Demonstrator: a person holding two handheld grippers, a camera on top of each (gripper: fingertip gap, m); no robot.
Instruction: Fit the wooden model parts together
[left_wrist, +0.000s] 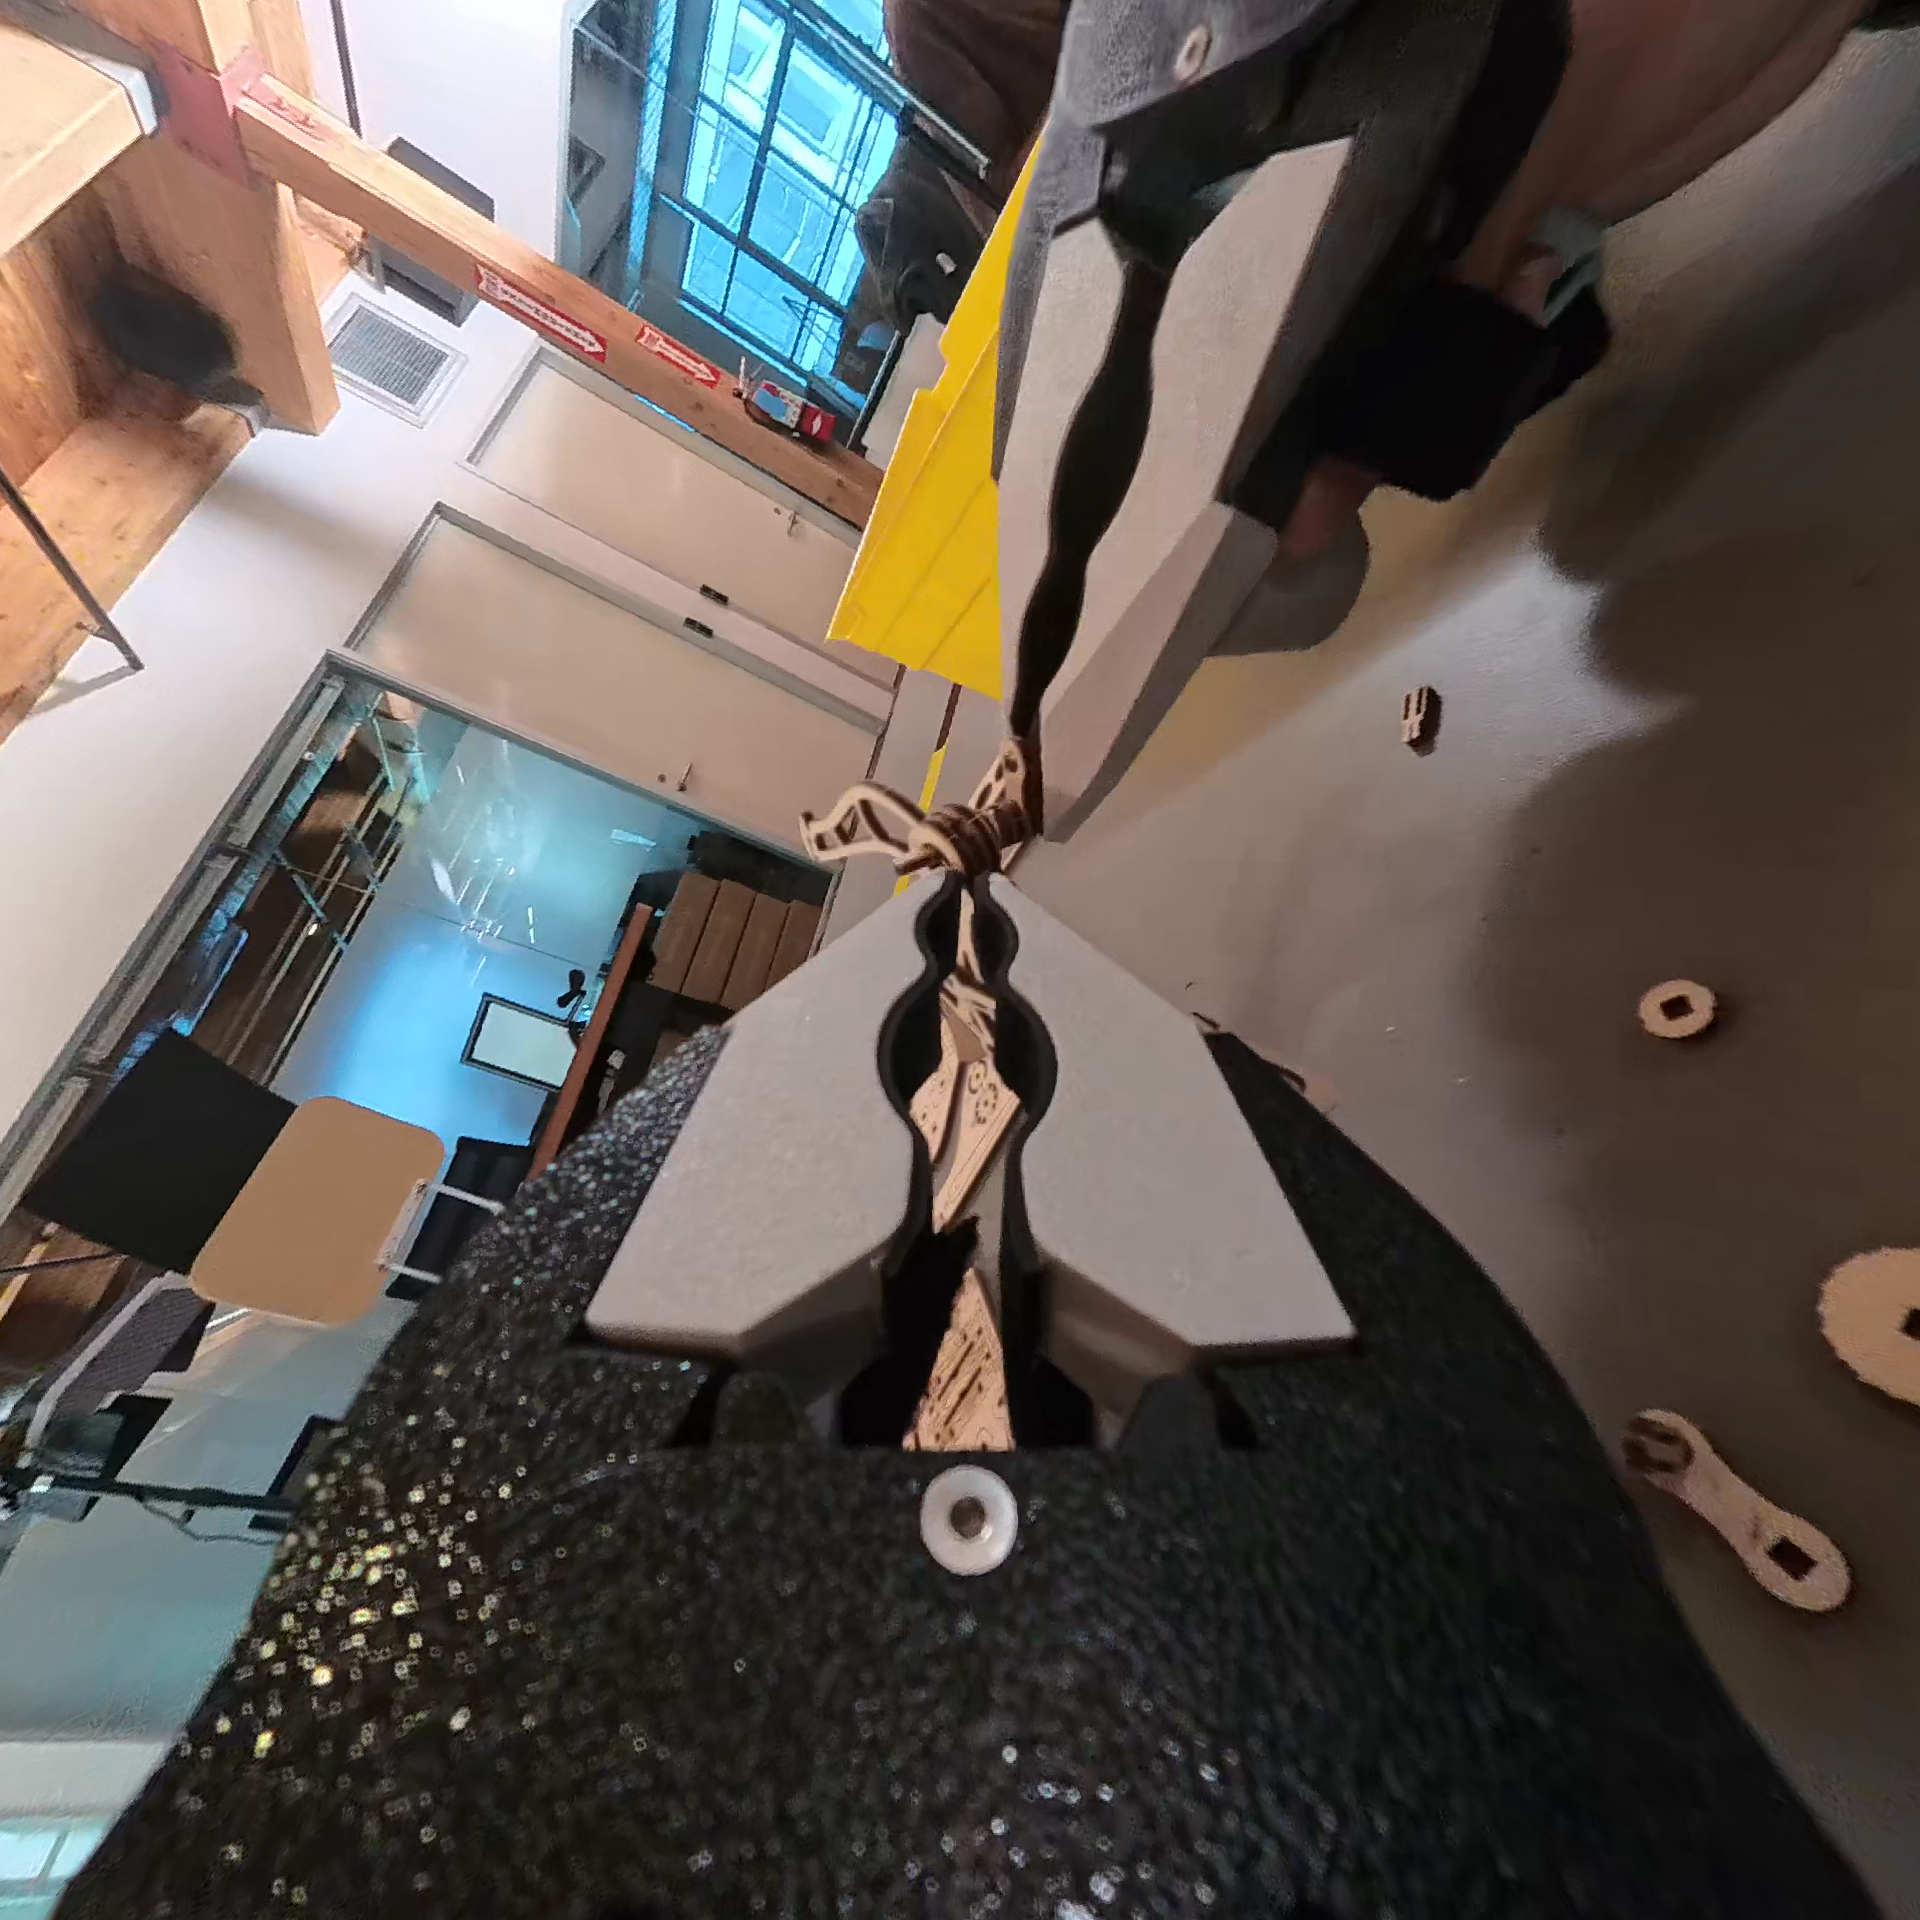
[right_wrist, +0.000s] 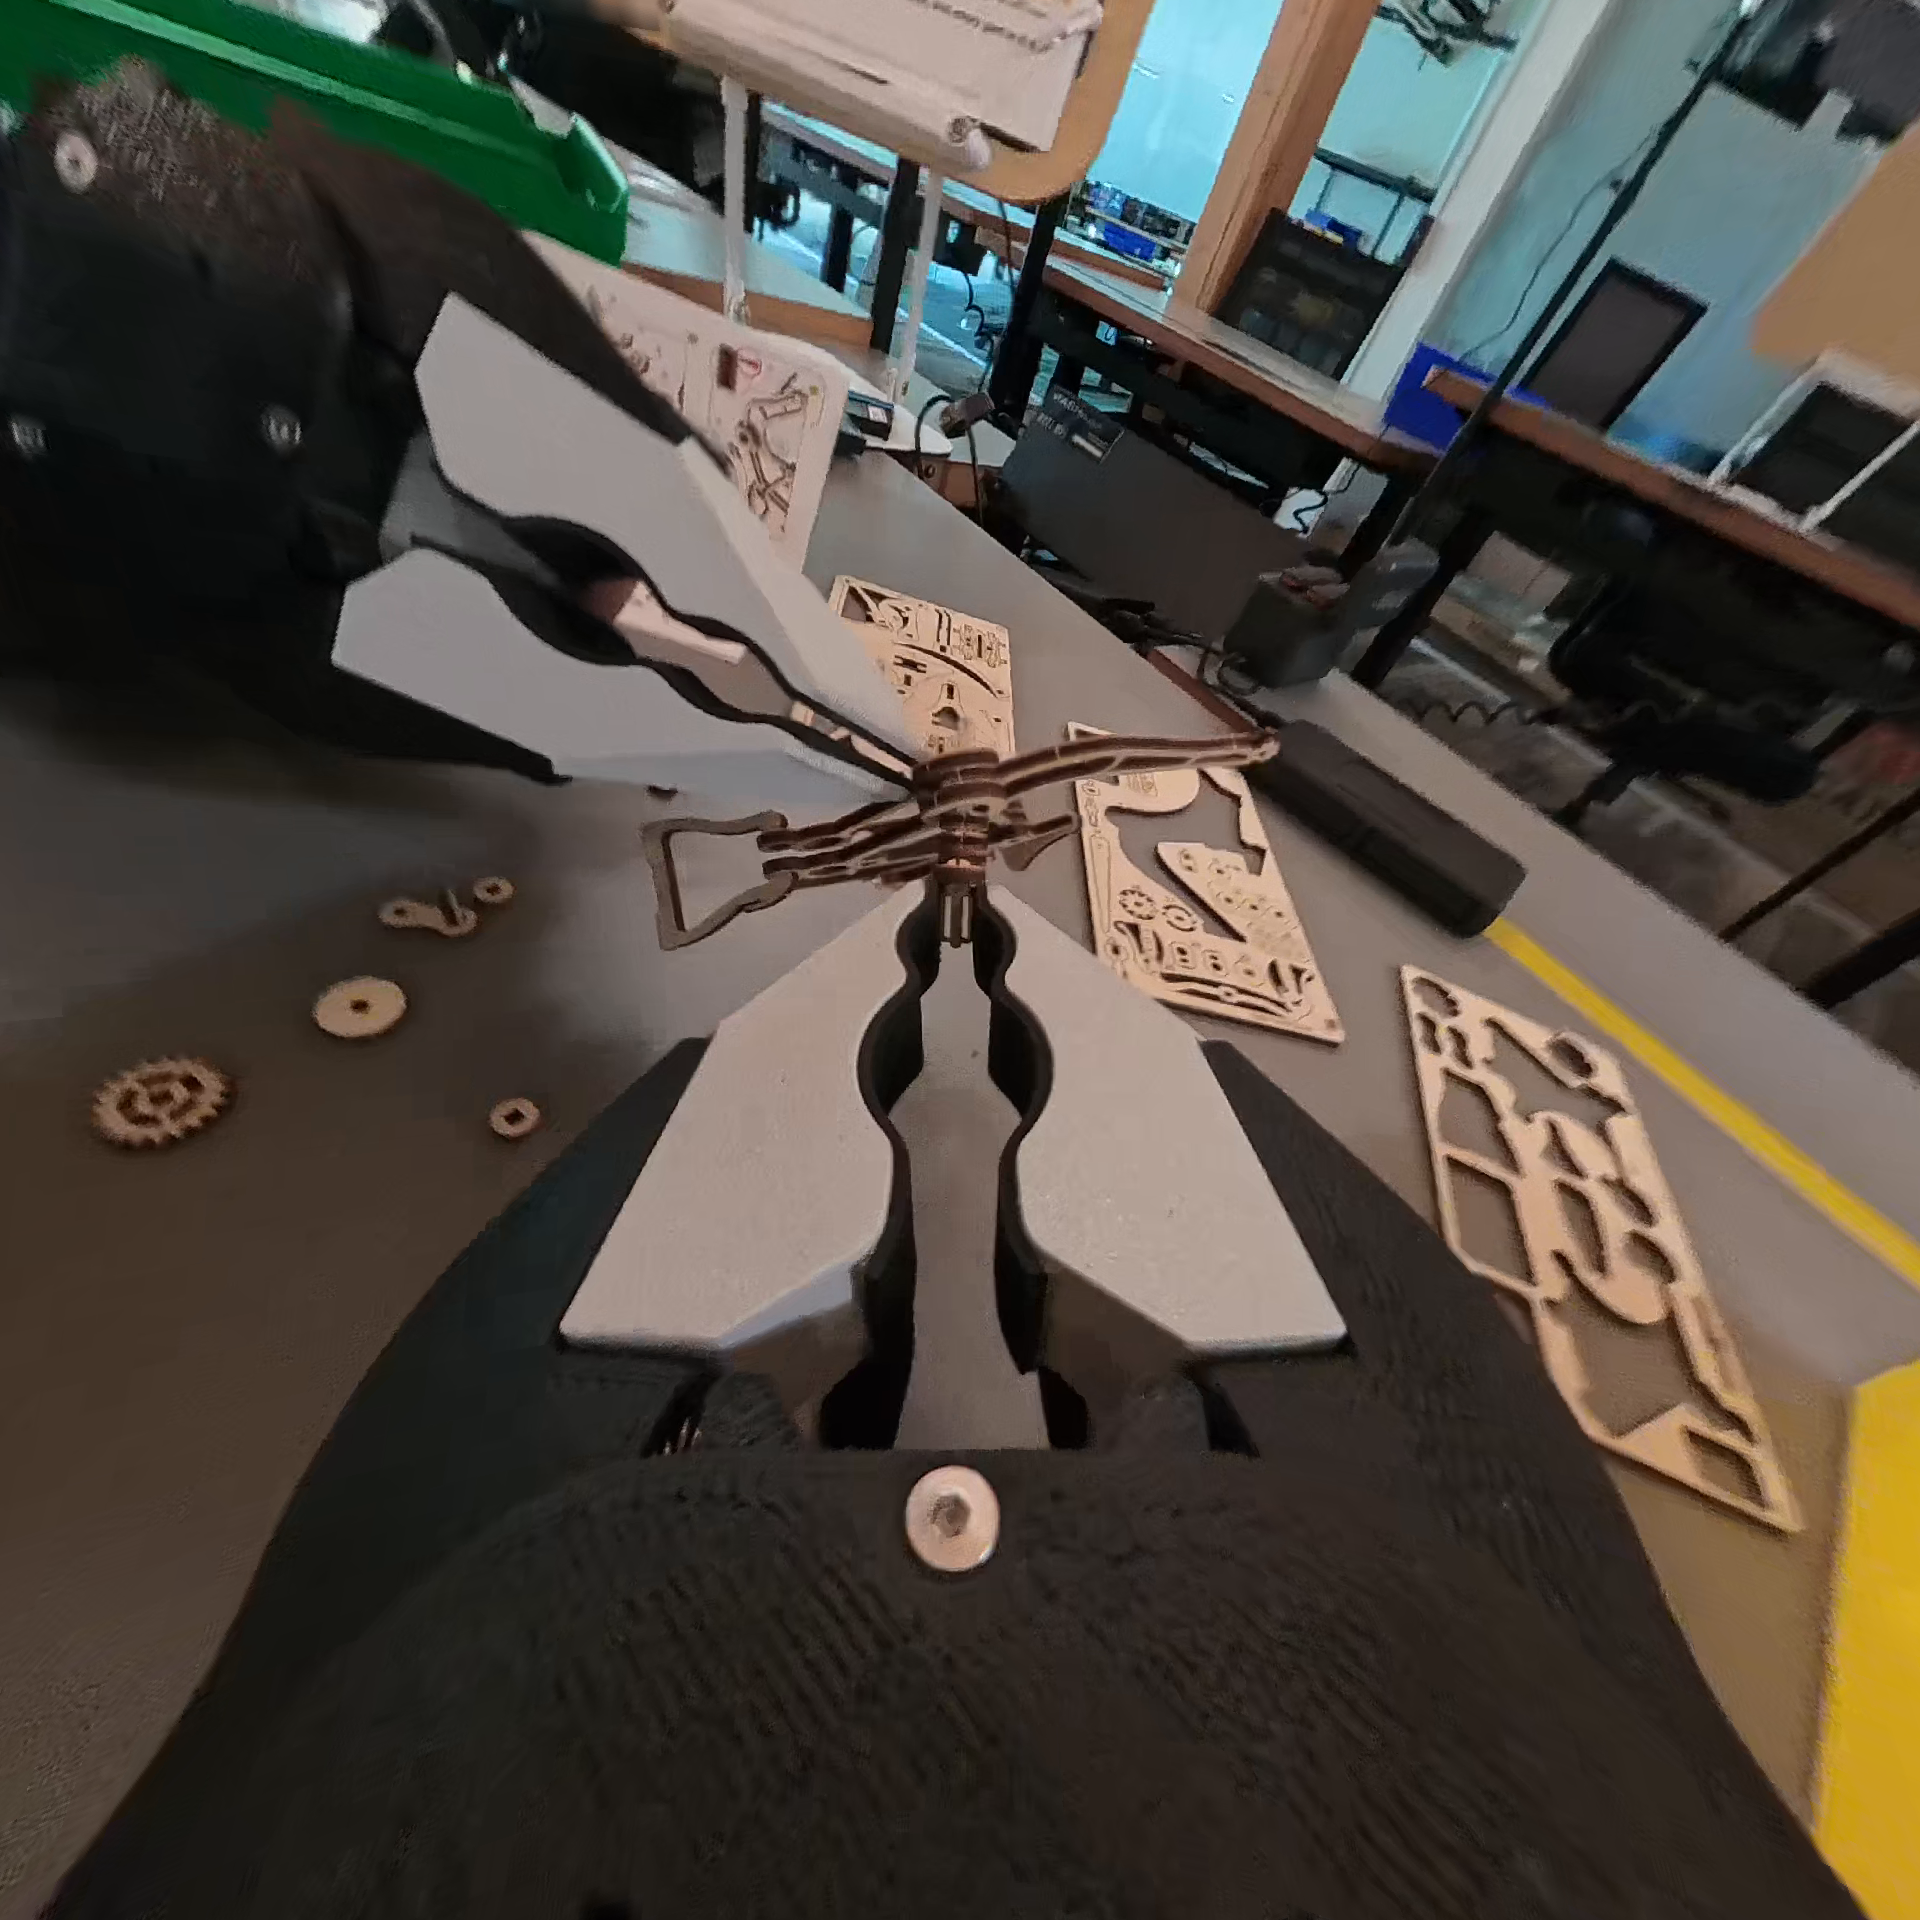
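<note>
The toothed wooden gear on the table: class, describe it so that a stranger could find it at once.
On the grey table, left of the right gripper, loose round wooden pieces lie scattered. The toothed wooden gear is the leftmost and the largest. It alone has teeth around its rim; the plain wooden disc beside it is smooth.

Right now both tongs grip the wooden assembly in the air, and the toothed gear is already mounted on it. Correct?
Not quite. Both tongs, left and right, do grip the wooden assembly, but the toothed gear lies loose on the table, as the right wrist view shows.
</note>
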